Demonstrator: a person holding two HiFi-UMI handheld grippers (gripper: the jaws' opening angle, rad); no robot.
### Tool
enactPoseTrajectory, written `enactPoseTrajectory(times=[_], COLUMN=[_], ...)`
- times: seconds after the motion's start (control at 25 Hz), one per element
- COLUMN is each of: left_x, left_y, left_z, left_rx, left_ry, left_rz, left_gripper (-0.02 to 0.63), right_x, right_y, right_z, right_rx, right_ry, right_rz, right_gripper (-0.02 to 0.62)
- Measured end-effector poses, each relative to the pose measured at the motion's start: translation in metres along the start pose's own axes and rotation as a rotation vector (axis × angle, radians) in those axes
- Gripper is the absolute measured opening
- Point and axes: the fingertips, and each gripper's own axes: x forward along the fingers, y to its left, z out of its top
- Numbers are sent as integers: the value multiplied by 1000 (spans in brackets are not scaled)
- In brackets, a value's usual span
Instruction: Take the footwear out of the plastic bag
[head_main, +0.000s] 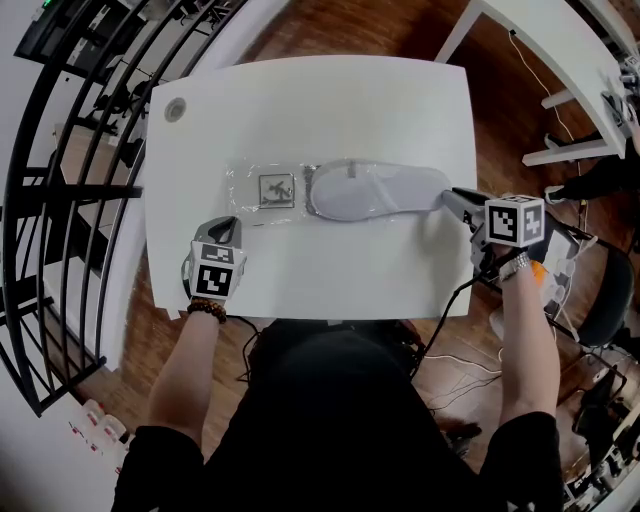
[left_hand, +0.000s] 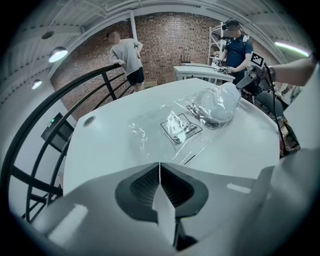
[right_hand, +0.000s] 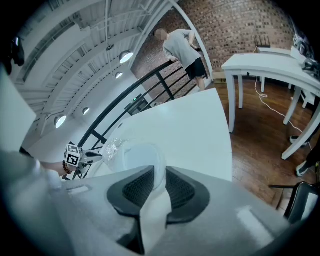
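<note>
A white slipper (head_main: 375, 190) lies across the middle of the white table (head_main: 330, 100), its left end still in a clear plastic bag (head_main: 262, 190) that carries a printed label (head_main: 276, 189). My right gripper (head_main: 447, 198) is shut on the slipper's right end; in the right gripper view the white slipper (right_hand: 142, 155) runs up between the jaws of that gripper (right_hand: 156, 172). My left gripper (head_main: 228, 222) sits at the bag's near left corner, jaws closed on the thin film. In the left gripper view the bag (left_hand: 160, 125) and slipper (left_hand: 217, 102) lie ahead of the closed left gripper (left_hand: 159, 165).
A cable grommet (head_main: 175, 109) sits in the table's far left corner. A black railing (head_main: 60, 200) runs along the left, a second white table (head_main: 560, 40) stands at the upper right and a chair (head_main: 610, 290) at the right. Two people (left_hand: 127, 57) (left_hand: 237, 47) stand beyond.
</note>
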Motion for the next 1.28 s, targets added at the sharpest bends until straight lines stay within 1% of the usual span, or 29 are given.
enactPoseTrajectory(times=[0.24,0.56,0.92,1.08,1.28], left_x=[-1,-8,-9,-11,-11], left_y=[14,45,60,60,63], left_z=[-9,-26,-35,-36,-40], left_rx=[-9,-24,-37,-49,-61], left_ry=[15,32,47,57,56], left_rz=[13,45,69,59,77], left_gripper=[20,20,20,20,20], right_x=[-1,-1,-10,-11,-17], right_y=[1,6,-8,-12,-18], right_z=[2,6,4,2,-1], right_rx=[5,14,29,34,47], right_ry=[-5,-14,-20,-24,-31], right_rz=[-12,-34,-61,-68,-74], right_gripper=[64,64,64,64,64])
